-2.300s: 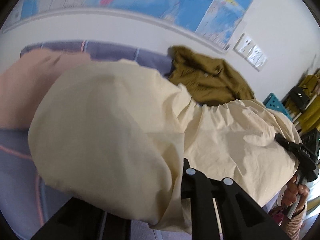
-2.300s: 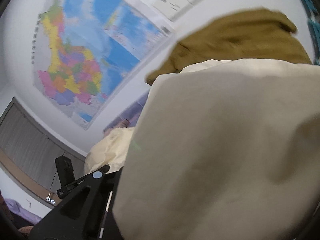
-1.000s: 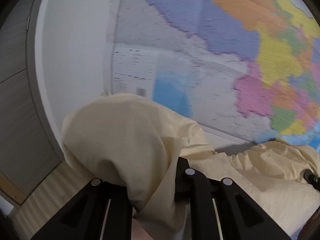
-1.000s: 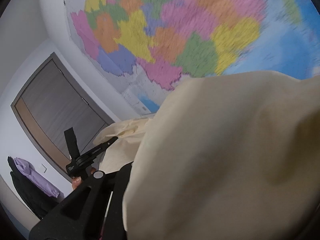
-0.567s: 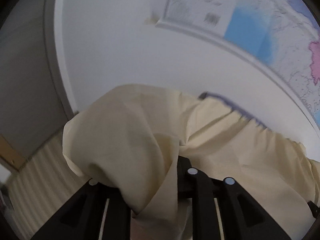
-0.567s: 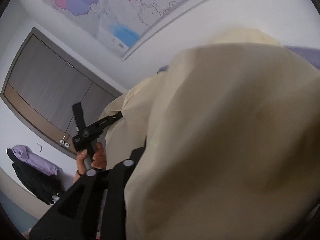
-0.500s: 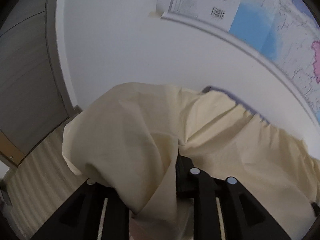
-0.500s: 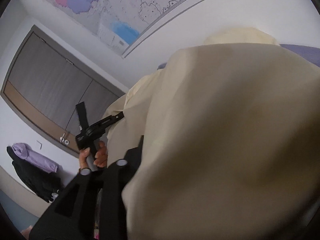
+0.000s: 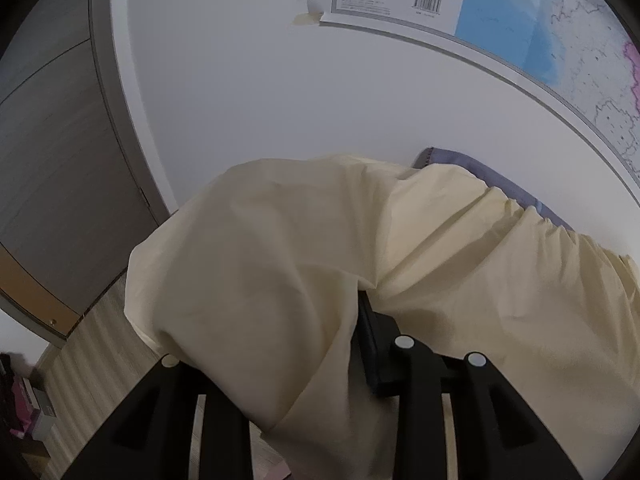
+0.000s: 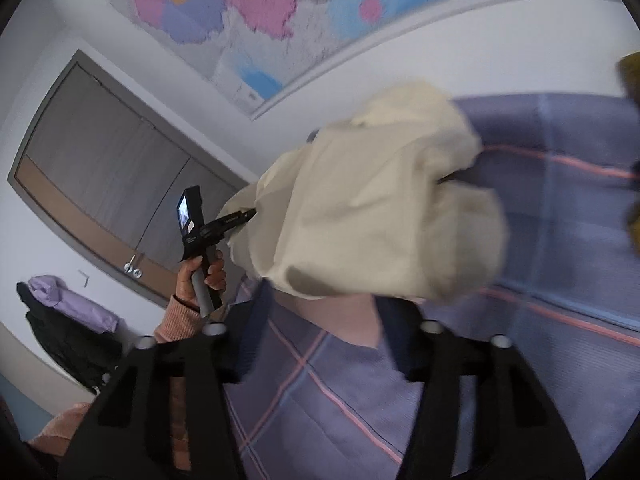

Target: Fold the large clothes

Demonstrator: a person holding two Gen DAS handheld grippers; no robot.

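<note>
Beyond the right gripper, whose jaws have just been opening, cream garment is now lying released on plaid sheet; left gripper, opening, is still draped in cloth.

This looks like a bedroom in a home. A bed with a purple checked bedspread that has pink lines stands against a white wall. A big colourful map hangs on that wall. There is a grey sliding closet door with a brown band across it. A purple garment and a dark coat hang near the door. The floor is pale wood. A soft cream cloth lies bunched on the bed.
</note>
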